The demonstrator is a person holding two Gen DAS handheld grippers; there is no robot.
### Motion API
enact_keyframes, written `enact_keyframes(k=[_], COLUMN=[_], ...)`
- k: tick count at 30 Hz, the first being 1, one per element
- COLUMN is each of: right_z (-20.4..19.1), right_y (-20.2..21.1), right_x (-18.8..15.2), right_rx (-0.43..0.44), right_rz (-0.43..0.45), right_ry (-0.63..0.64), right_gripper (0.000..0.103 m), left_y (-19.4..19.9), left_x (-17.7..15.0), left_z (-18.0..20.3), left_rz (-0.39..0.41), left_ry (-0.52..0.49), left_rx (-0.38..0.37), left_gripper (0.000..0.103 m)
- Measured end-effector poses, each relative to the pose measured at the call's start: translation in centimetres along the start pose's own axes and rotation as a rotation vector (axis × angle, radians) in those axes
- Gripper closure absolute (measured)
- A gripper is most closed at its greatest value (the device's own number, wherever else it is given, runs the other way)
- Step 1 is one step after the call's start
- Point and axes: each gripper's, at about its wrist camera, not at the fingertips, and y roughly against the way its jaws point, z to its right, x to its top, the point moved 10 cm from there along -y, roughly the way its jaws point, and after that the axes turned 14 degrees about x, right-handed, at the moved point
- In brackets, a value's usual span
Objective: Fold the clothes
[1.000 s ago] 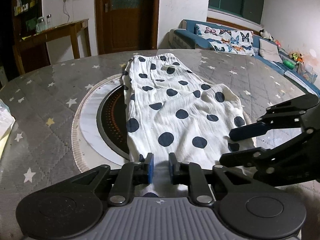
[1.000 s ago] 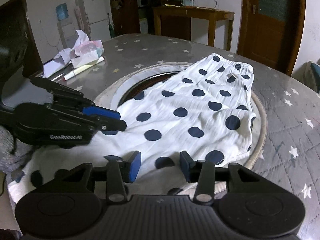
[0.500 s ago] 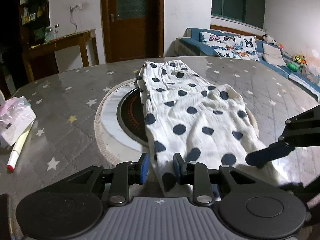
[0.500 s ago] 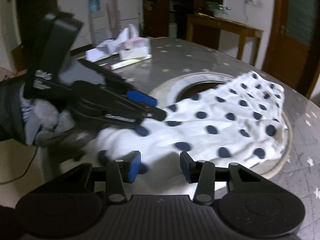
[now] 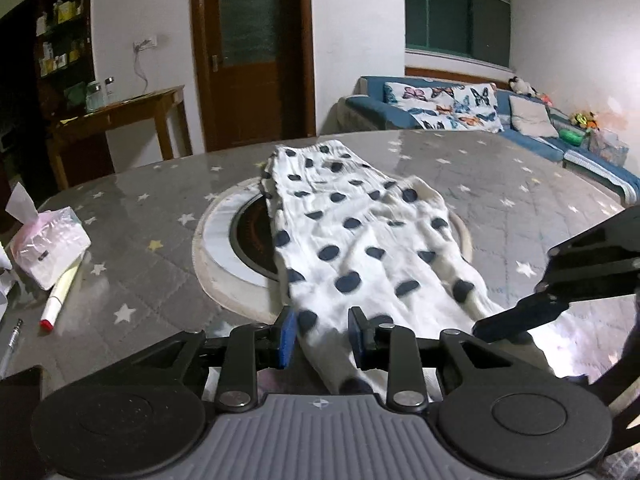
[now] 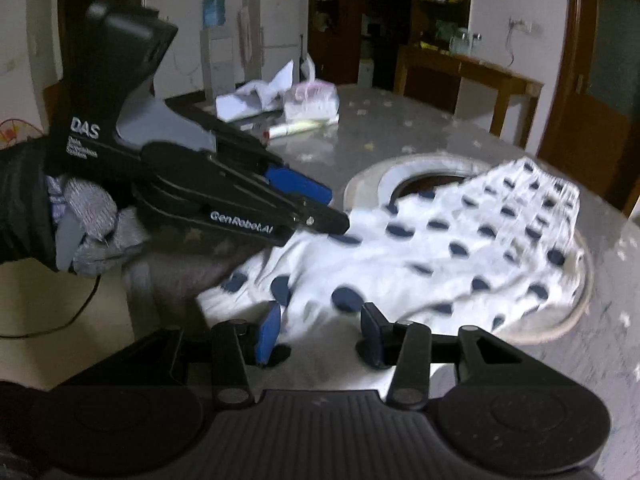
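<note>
A big round grey table (image 5: 500, 200) with little stars on it fills both views, and it has a round ring (image 5: 216, 240) set into its middle. The white cloth with dark dots (image 5: 360, 236) lies long and mostly flat over that ring, with its near end hanging off the table edge toward the two claws. The left gripper (image 5: 322, 336) has its blue pads apart, one on each side of that near end, and they do not look like they are squeezing it. The right gripper (image 6: 318, 330) is open too, low over the other near corner, with cloth under the gap but nothing pinched. I think the step now is to take hold of the two near corners. To do it well, each claw should go down onto its own corner, bite only the hem, and then both should lift together so the cloth stays smooth. The left view shows a blue sofa (image 5: 460, 116), a door (image 5: 252, 52) and a marker (image 5: 62, 292) on the table. Only the right view shows the gloved hand (image 6: 86, 220) holding the left claw, a fridge (image 6: 276, 20) and some papers (image 6: 256, 98).
</note>
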Motion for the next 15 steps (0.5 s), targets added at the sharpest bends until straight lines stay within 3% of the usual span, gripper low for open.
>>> enact_keyframes(k=[3,9,15], right_z=[-0.4,0.2,2.0], right_y=[0.0,2.7,2.6], right_x=[-0.6,0.6,-0.1], right_rx=[-0.002,-0.007,-0.036], right_rz=[-0.004,0.083,0.098], right_ry=[0.008,-0.028,-0.086], right_gripper=[0.055,0.054,0.055], left_y=[-0.6,0.5,2.2], left_x=[-1.2,-0.5,0.5], left_z=[0.3,-0.6,0.5], left_rz=[-0.028,-0.009,0.03], left_ry=[-0.026,0.002,0.012], left_rx=[0.013,0.023,-0.027], left_gripper=[0.072,0.072,0.072])
